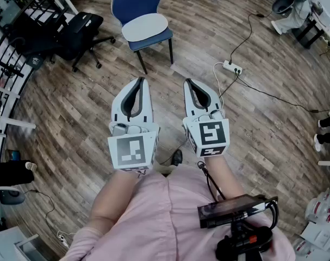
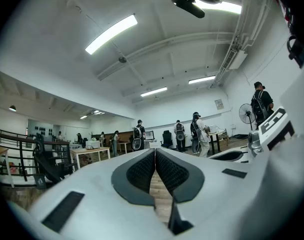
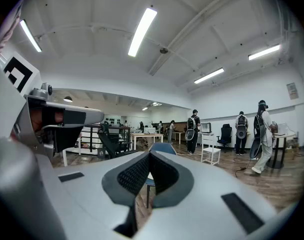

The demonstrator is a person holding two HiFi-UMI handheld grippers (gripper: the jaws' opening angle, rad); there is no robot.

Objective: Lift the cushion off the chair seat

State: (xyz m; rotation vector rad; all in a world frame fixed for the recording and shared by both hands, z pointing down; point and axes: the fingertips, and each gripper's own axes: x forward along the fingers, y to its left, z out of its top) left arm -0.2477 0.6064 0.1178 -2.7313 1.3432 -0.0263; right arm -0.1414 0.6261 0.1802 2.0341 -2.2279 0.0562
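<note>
In the head view, a blue plastic chair with dark legs (image 1: 133, 4) stands at 12 o'clock on the brown wood-plank floor (image 1: 251, 135). The pale grey oval cushion (image 1: 145, 27) lies flat on its seat, well apart from both tools. The left gripper (image 1: 139, 80) and right gripper (image 1: 187, 81) point toward it side by side, and each cube carries a black-and-white square code marker. A black office chair (image 1: 80, 29) sits at 10 o'clock and a white power strip (image 1: 232, 67) at 2 o'clock. In the left gripper view, the 2 ribbed black pads (image 2: 141, 173) meet at their tips, clenched on nothing, with floor showing beneath them. A standing fan (image 2: 247, 115) is at 3 o'clock. In the right gripper view, the jaws are likewise pressed together and empty. The blue chair stands straight beyond them, and a sliver of the cushion shows below the tips.
</note>
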